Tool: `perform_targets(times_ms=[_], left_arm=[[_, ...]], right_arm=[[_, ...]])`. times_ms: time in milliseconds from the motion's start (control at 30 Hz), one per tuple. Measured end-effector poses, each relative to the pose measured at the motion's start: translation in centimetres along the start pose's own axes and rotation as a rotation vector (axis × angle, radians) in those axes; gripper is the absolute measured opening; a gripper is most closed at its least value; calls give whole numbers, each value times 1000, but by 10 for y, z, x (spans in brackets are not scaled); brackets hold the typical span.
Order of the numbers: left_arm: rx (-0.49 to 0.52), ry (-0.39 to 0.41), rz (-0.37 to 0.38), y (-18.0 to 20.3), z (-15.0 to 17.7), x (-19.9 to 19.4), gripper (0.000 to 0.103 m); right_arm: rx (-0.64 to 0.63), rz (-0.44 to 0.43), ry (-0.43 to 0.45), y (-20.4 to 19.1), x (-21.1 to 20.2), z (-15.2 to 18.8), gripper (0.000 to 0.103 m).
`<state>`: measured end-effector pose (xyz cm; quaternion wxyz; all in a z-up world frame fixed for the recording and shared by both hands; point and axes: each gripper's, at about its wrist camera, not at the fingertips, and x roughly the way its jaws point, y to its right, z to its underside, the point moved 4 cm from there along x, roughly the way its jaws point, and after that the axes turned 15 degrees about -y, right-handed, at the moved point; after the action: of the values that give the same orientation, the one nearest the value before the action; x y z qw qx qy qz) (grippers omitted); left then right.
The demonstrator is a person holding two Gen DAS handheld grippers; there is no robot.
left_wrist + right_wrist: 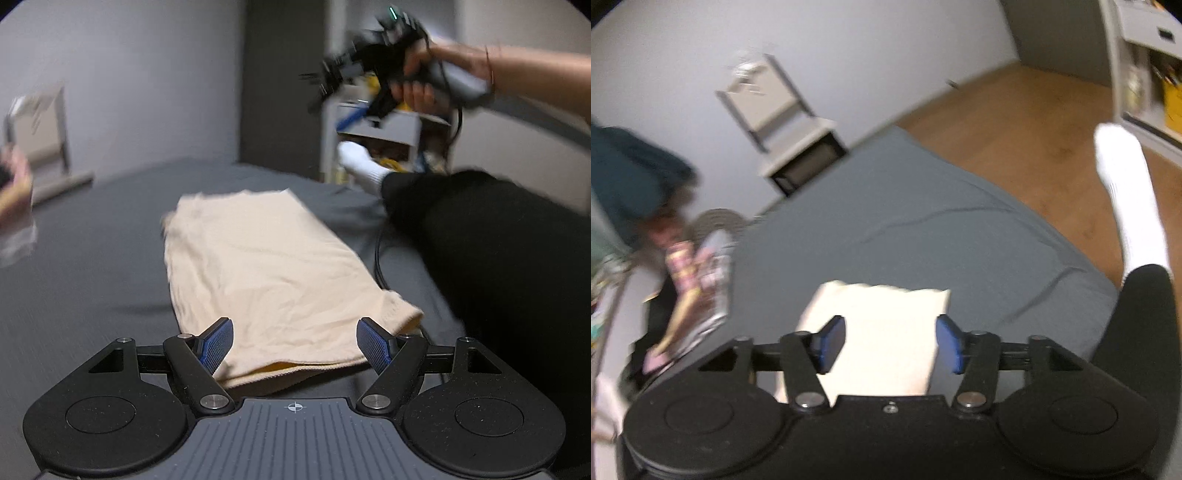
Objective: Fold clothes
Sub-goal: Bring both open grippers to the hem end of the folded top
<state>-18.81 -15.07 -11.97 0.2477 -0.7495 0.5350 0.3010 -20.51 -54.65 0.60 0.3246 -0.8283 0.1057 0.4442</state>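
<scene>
On the grey bed, toward its middle and lying lengthwise away from the left wrist camera, rests the cream garment, already doubled into a long rectangle with its layered hem at the near end. The left gripper hangs just above that near hem with its jaws spread wide and nothing between them. The right gripper is raised well above the bed, also spread wide and empty; in the left view it appears in the person's hand high over the far right.

The next fold probably means bringing one short end over the other. To do it well, each gripper should take a corner of the same short edge, pinching all layers at once so that the inner ones do not slip, then lift low and lay the edge squarely on the opposite one.

Both views are blurred by motion. The near right corner of the garment curls, so its layers cannot be counted. The heap at the bed's left edge is too smeared to identify.
</scene>
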Motion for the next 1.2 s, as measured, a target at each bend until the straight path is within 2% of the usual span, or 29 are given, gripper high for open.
perform_targets(times_ms=[100,133,167,233,300,433,600,700,800,1033,1133,1200], left_arm=[[173,-17,-77,9,3,-7,75],[217,-26,-100,11,5,-9,75],[241,-39,-123,11,6,-8,75],[297,-68,-172,12,8,-7,75],[361,-98,-223,14,9,-5,75],[559,-144,-309,27,6,-5,75],[750,-204,-429,35,4,1,75],[787,-228,-463,34,1,5,75],[831,-241,-461,37,3,8,75],[918,-219,-463,43,10,8,74],[1037,-202,-467,47,16,7,74],[1160,-202,-482,48,22,6,73]], right_arm=[[-75,-40,27,-21,-49,27,59],[-94,-39,23,-28,-61,39,66],[-112,-33,10,-35,-70,51,71],[-159,-24,-18,-49,-82,76,71],[-229,-12,-58,-62,-78,104,71],[-324,14,-113,-76,-43,156,71],[-397,131,-93,-91,-7,203,71],[-499,217,-92,-104,5,223,71],[-590,278,-111,-115,15,236,71],[-837,457,-165,-138,42,266,71],[-948,526,-172,-146,51,279,71],[-1014,566,-175,-151,56,287,71]])
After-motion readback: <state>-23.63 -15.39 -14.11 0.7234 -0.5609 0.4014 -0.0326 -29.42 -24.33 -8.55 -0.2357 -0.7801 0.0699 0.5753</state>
